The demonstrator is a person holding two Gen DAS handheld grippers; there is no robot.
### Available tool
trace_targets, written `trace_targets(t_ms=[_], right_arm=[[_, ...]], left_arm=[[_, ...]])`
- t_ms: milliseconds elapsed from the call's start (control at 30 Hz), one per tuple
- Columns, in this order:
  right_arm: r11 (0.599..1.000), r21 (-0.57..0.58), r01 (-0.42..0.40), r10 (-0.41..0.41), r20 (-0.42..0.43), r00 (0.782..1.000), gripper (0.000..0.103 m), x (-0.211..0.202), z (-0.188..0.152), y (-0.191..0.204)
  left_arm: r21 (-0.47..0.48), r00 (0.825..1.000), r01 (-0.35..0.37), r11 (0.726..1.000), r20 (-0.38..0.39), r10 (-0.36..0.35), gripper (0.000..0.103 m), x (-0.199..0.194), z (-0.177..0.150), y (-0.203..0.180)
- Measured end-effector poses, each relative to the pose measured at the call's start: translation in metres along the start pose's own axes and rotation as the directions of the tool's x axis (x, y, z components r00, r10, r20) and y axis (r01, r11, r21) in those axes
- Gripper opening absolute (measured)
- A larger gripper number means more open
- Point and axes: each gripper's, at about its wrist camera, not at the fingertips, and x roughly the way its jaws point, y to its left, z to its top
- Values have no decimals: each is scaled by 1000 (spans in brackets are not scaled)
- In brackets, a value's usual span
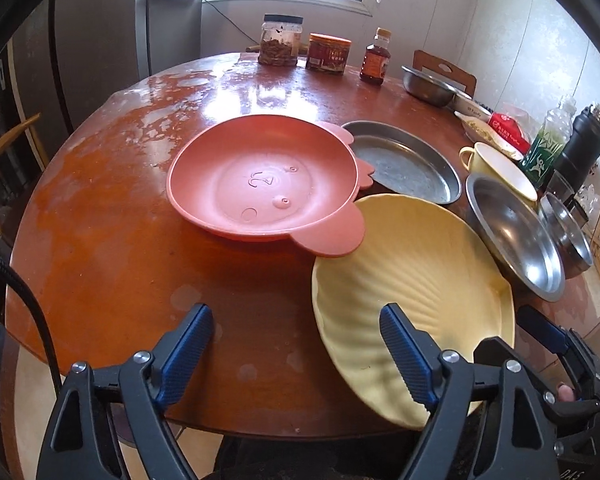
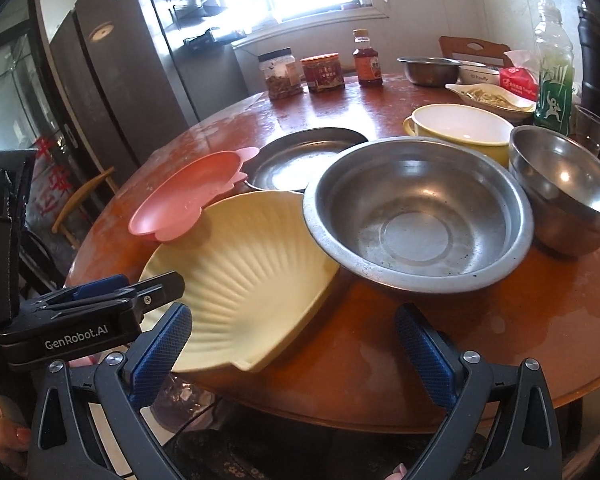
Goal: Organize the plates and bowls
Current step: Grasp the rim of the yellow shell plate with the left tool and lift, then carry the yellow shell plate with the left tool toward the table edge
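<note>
A yellow shell-shaped plate (image 1: 412,276) (image 2: 252,280) lies at the table's near edge, overhanging it. A pink animal-shaped plate (image 1: 264,184) (image 2: 184,196) rests beside it, its ear over the yellow rim. A flat steel plate (image 1: 404,160) (image 2: 300,156), a wide steel bowl (image 1: 516,236) (image 2: 416,208), a smaller steel bowl (image 1: 568,232) (image 2: 568,192) and a yellow cup (image 1: 496,164) (image 2: 460,128) stand behind. My left gripper (image 1: 300,344) is open, its right finger over the yellow plate. My right gripper (image 2: 296,344) is open at the table edge, left finger by the plate.
Jars (image 1: 280,40) and a sauce bottle (image 1: 374,58) stand at the table's far edge. A steel bowl (image 1: 426,82), a dish of food (image 2: 492,98), a green bottle (image 2: 552,68) and a black flask (image 1: 580,140) crowd the right side. A fridge (image 2: 112,80) stands left.
</note>
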Motion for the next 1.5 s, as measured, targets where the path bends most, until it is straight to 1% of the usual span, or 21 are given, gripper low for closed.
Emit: trace_targets(t_ms=[67,133,167,200,267,300,333,367,400,700,967,1067,1233,1500], right_arm=[[1000,1,-9,9,-2,1000,90,2,0,0],[1000,-10,-15,15,-9,1000,76,6,1,2],[1000,-15,-15,15,-15,1000,72,8,2,2],[1000,-22,-11,10,-9,1000,64,9,1,2],[999,-41,-13,13,-6,1000,57,11,1,4],[999,-49,-12,12,-6,1000,52,11,1,4],[998,-57,-12,11,-6,1000,49,10,0,5],[998,-61,-15,14,-7,1000,47,10,-1,5],[998,-64,-14,14,-8,1000,45,8,-2,5],[996,-86,-1,0,-8,1000,44,-7,-14,2],[995,-100,-14,15,16,1000,42,-27,-21,3],[995,-98,-29,32,22,999,42,-31,-20,7],[990,-132,-46,53,46,998,42,-40,-16,20],[976,-191,-108,116,30,993,42,-30,-3,58]], left_arm=[[1,1000,5,1000,5,-5,84,2,1,-3],[11,1000,5,1000,14,-6,82,3,2,-6],[16,1000,7,1000,18,-7,77,4,2,-9],[24,1000,13,1000,21,-13,74,3,2,-11],[44,999,25,999,23,-26,61,3,2,-18],[52,999,27,998,25,-28,57,3,1,-21],[59,999,32,998,26,-33,51,2,-1,-25],[63,999,42,997,25,-44,47,0,-3,-28],[64,999,42,997,24,-43,47,-1,-4,-29],[59,995,97,994,-3,-97,47,-17,-23,-32],[56,994,105,993,10,-106,47,-39,-34,-36],[51,995,94,994,26,-95,47,-49,-36,-34],[26,995,79,997,57,-80,47,-66,-38,-23],[-51,995,21,998,100,-15,47,-83,-35,13]])
